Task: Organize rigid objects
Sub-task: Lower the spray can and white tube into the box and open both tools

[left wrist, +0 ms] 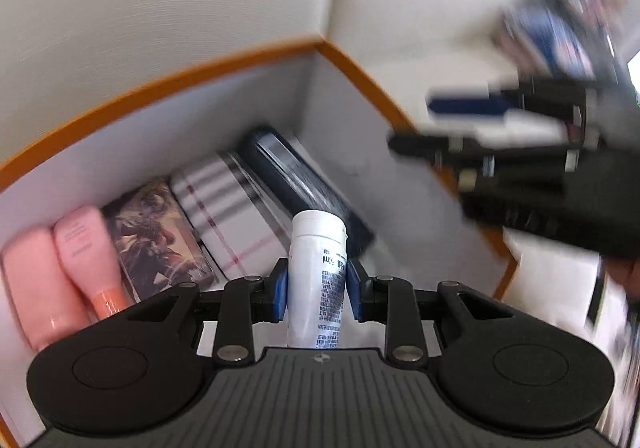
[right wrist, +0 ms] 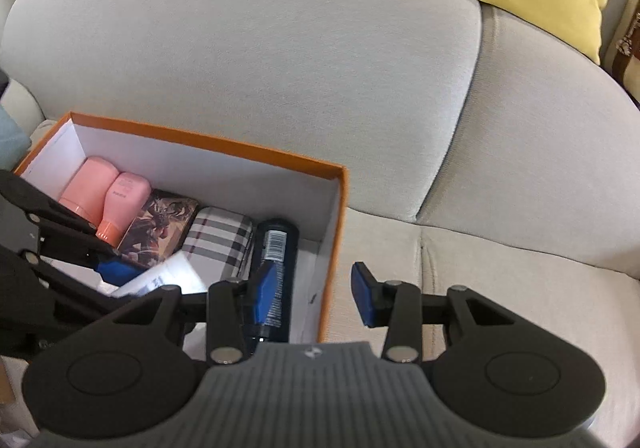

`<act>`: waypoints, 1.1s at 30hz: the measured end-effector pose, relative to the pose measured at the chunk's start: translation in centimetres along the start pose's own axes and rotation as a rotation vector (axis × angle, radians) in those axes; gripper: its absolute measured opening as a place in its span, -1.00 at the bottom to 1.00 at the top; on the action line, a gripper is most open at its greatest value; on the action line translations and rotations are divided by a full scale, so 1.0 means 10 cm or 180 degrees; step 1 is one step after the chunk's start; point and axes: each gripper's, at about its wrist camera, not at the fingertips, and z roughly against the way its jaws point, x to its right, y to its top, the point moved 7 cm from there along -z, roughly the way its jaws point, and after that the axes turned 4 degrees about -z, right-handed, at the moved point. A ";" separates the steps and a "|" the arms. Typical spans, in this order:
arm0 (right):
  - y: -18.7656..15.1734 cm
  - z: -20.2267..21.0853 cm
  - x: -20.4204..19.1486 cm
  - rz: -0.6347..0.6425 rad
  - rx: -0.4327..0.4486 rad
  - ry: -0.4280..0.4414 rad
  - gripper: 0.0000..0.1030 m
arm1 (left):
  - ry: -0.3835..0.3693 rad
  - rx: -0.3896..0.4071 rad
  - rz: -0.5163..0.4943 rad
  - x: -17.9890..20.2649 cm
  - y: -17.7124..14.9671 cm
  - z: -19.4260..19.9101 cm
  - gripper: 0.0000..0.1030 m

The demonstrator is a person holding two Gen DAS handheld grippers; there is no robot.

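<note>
Packed in the orange-rimmed box (right wrist: 334, 207), left to right: two pink bottles (right wrist: 104, 197), a printed box (right wrist: 160, 221), a plaid case (right wrist: 218, 240), a black canister (right wrist: 276, 248). My left claw (left wrist: 316, 282) is clamped on the white tube (left wrist: 318, 268), above the free strip before them. My right claw (right wrist: 310, 296) gapes empty over the box's right wall.

Soft daylight, fisheye warp, motion blur

Both wrist views look down, sharing the box (left wrist: 352, 59) (right wrist: 208, 141).
</note>
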 end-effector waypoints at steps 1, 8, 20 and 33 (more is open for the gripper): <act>-0.01 0.00 0.00 -0.0006 0.0003 -0.0006 -0.18 | -0.0070 -0.0159 -0.0140 0.02 -0.02 -0.05 -0.36; -0.11 0.08 0.06 -0.0054 -0.0024 0.0000 -0.17 | -0.0236 -0.0595 -0.0885 0.26 -0.06 -0.33 -0.36; -0.10 0.03 0.06 -0.0010 -0.0047 0.0005 -0.17 | -0.0346 -0.0658 -0.1047 0.42 -0.03 -0.60 -0.20; -0.13 0.11 0.03 0.0047 -0.0005 0.0055 -0.18 | 0.0110 -0.0657 -0.0250 0.04 -0.33 -0.26 0.18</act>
